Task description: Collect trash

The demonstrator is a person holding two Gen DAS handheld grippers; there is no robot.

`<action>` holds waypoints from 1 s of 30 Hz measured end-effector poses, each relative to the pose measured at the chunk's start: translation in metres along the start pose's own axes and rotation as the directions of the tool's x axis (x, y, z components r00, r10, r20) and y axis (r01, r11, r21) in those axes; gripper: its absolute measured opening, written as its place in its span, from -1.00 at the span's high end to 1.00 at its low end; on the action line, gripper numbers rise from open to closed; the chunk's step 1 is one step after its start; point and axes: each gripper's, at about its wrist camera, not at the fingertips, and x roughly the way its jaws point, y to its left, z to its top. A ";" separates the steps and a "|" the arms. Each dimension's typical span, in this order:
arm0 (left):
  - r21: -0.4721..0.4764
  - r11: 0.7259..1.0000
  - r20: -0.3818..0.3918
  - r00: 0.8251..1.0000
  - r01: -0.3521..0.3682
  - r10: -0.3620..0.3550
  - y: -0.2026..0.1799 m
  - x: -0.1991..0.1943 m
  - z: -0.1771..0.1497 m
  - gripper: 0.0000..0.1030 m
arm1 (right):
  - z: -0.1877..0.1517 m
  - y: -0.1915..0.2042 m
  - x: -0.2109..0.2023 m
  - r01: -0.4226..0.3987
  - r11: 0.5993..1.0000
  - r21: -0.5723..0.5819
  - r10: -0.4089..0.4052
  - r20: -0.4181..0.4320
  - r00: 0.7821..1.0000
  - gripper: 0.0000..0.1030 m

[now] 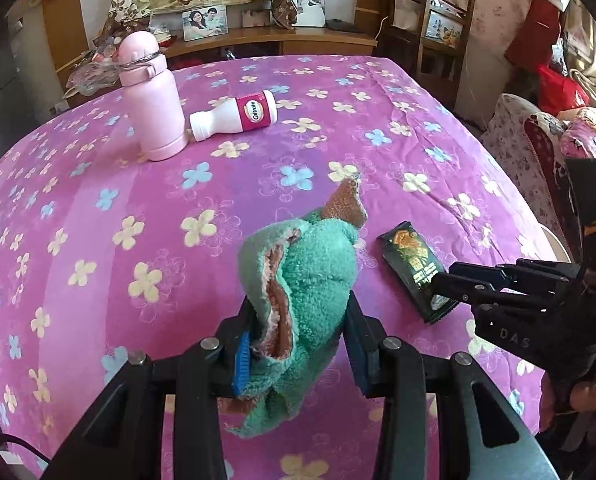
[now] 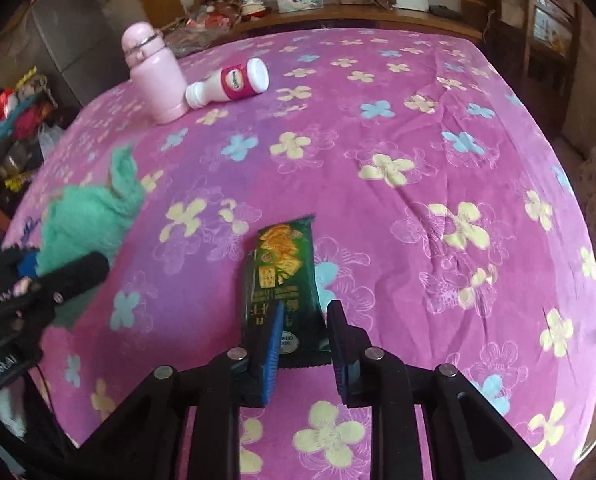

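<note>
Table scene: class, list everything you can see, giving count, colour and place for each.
Tablecloth: one, magenta with flowers, covering the table.
Flask: one, pale pink, upright, far left.
Caltrate bottle: one, white with a red label, lying beside the flask.
Towel: one, green and brown, held in the left claw.
Cracker packet: one, dark green, flat on the cloth between the right claw's fingers.
Left claw: shut on the towel.
Right claw: open around the packet's near end.
</note>
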 end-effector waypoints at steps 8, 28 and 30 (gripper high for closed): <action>-0.007 1.000 -0.009 1.000 0.003 -0.003 0.002 0.002 -0.001 0.19 | 0.004 0.005 0.003 -0.096 0.995 0.010 0.096 -0.001 0.995 -0.57; 0.040 0.995 0.004 0.996 0.093 -0.093 -0.058 0.005 0.008 0.19 | -0.019 -0.039 -0.046 0.021 1.000 0.008 -0.021 0.068 0.997 0.30; 0.064 0.991 0.006 0.993 0.116 -0.117 -0.078 0.006 0.011 0.19 | -0.025 -0.061 -0.068 0.046 0.998 0.044 -0.050 0.097 0.994 0.30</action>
